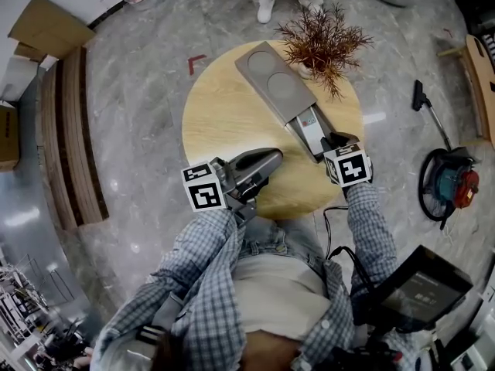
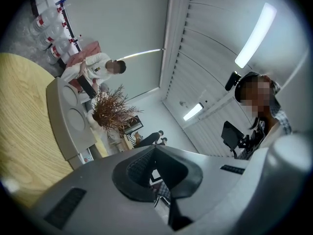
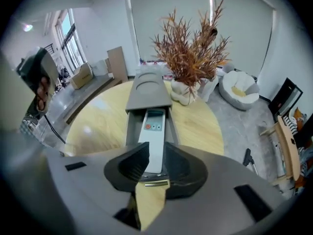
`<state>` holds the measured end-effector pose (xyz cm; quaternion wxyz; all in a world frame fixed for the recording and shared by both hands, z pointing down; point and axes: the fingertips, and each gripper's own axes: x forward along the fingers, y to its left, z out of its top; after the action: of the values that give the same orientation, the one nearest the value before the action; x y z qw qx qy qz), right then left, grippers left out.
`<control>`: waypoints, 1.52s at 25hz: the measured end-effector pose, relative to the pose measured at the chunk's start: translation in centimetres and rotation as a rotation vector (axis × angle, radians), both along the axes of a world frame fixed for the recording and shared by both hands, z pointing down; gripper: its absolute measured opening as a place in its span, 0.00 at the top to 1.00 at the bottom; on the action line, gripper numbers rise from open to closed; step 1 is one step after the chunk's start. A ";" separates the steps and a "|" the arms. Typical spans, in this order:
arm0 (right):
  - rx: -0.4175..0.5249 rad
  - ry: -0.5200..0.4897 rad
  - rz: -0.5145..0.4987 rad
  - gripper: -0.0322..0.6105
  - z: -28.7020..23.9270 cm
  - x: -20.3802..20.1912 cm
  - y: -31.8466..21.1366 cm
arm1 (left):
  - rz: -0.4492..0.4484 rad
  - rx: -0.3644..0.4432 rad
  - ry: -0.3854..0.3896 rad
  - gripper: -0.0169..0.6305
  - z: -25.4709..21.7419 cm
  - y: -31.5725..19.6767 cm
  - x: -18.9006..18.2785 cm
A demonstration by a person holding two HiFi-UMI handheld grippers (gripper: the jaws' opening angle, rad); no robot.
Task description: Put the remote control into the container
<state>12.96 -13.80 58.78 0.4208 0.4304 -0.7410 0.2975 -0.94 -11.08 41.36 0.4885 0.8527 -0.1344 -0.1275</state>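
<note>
The right gripper [image 1: 337,141] [image 3: 151,166] tips steeply down over the near right side of the round wooden table [image 1: 220,118] [image 3: 98,124]. Its jaws are closed on the near end of the remote control [image 1: 312,126] [image 3: 152,141], one pad at each long side. The remote control lies lengthwise in the uncovered near part of the container [image 1: 274,79] [image 3: 148,89], its red button toward the far end. The container is a long grey box. Its lid, with two round recesses, covers the far part and stops just past the remote's top.

The left gripper [image 1: 272,158] [image 2: 155,153] lies level at the near edge of the table, well clear of the container. Its jaws are pressed together with nothing between them.

Just beside the container's far right side stands a dried reddish plant [image 1: 323,41] [image 3: 190,53] in a pale vase. On the grey marble floor to the right lies a vacuum cleaner [image 1: 447,180]. Beyond the table, the right gripper view shows a white beanbag seat [image 3: 239,92]. The left gripper view shows a person in white [image 2: 95,67] behind the plant.
</note>
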 end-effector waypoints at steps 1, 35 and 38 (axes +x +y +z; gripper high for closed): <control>0.036 -0.023 0.016 0.80 -0.7 0.0 -0.2 | 0.003 0.006 -0.009 0.96 0.0 0.1 0.1; 0.759 -0.316 0.186 0.94 -17.2 0.4 5.2 | 0.095 0.671 -0.382 0.96 -1.5 2.9 7.4; 0.789 -0.314 0.180 0.94 -18.1 0.5 4.6 | 0.112 0.689 -0.392 0.96 -1.3 3.1 7.8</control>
<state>13.50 -9.18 40.72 0.0786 0.5708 -0.8125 0.0890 6.82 -7.93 40.08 0.1453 0.9807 -0.1278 0.0268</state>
